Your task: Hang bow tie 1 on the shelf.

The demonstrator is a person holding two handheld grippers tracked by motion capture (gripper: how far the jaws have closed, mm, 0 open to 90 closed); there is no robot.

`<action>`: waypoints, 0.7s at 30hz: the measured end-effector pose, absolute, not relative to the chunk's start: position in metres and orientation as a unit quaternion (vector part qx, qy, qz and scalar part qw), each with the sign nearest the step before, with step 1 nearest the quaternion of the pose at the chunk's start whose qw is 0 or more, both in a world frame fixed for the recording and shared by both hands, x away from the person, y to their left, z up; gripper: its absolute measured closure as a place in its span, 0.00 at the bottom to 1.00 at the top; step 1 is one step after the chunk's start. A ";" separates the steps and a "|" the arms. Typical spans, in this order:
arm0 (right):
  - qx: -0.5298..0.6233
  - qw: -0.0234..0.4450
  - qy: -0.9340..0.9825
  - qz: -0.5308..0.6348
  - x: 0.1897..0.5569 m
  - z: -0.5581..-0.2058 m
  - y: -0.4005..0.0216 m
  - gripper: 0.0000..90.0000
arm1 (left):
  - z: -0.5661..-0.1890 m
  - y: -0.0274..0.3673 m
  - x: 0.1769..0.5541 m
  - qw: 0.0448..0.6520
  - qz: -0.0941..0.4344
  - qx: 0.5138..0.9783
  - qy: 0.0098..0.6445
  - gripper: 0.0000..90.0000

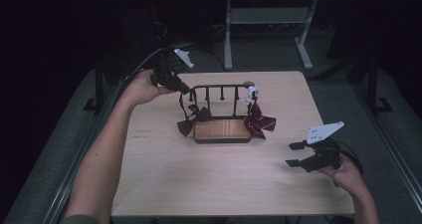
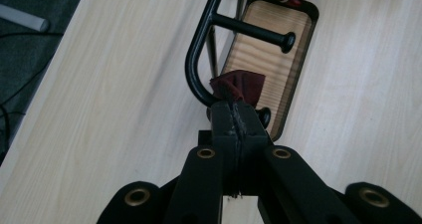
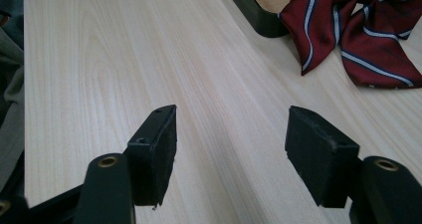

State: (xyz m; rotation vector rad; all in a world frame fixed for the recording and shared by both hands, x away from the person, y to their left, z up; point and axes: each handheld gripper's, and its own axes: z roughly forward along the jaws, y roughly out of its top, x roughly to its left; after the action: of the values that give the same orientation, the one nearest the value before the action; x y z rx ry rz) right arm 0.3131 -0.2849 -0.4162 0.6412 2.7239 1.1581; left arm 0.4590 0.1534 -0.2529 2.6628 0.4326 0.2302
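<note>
A black metal peg rack [image 1: 219, 88] stands on a wooden base [image 1: 221, 130] at the table's middle. A dark red bow tie [image 1: 193, 120] hangs at the rack's left end. My left gripper [image 1: 180, 87] is at the rack's upper left corner and is shut on that tie's fabric [image 2: 239, 84], beside the rack's curved bar [image 2: 191, 59]. A red striped bow tie [image 1: 259, 123] leans at the base's right end, under a white clasp [image 1: 251, 92]. My right gripper [image 1: 293, 154] hovers open low over the table's right side. In its own view, that gripper [image 3: 231, 129] has nothing between its jaws and the striped tie [image 3: 358, 30] lies ahead.
The light wooden table [image 1: 199, 184] has bare room in front of the rack and to both sides. The base's dark corner [image 3: 254, 12] lies ahead of the right gripper. Behind the table stands a grey desk frame [image 1: 266, 20] on a dark floor.
</note>
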 end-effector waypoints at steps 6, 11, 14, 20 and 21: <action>0.210 0.055 0.898 0.383 0.313 -0.416 -0.284 0.41 | -0.254 0.156 0.461 0.212 0.080 0.960 0.163 0.99; 0.210 0.054 0.898 0.383 0.313 -0.416 -0.284 0.41 | -0.255 0.158 0.463 0.206 0.076 0.962 0.163 0.98; 0.210 0.054 0.898 0.383 0.313 -0.416 -0.284 0.41 | -0.257 0.158 0.463 0.203 0.077 0.962 0.165 0.97; 0.210 0.054 0.898 0.382 0.313 -0.416 -0.284 0.41 | -0.259 0.157 0.464 0.198 0.076 0.963 0.167 0.95; 0.211 0.054 0.898 0.382 0.313 -0.417 -0.284 0.41 | -0.259 0.157 0.464 0.197 0.076 0.963 0.167 0.94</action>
State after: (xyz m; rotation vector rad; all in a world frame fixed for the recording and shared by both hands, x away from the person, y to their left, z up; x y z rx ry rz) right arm 0.3128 -0.2845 -0.4165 0.6396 2.7281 1.1618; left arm 0.4636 0.1573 -0.2589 2.6962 0.4674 0.2138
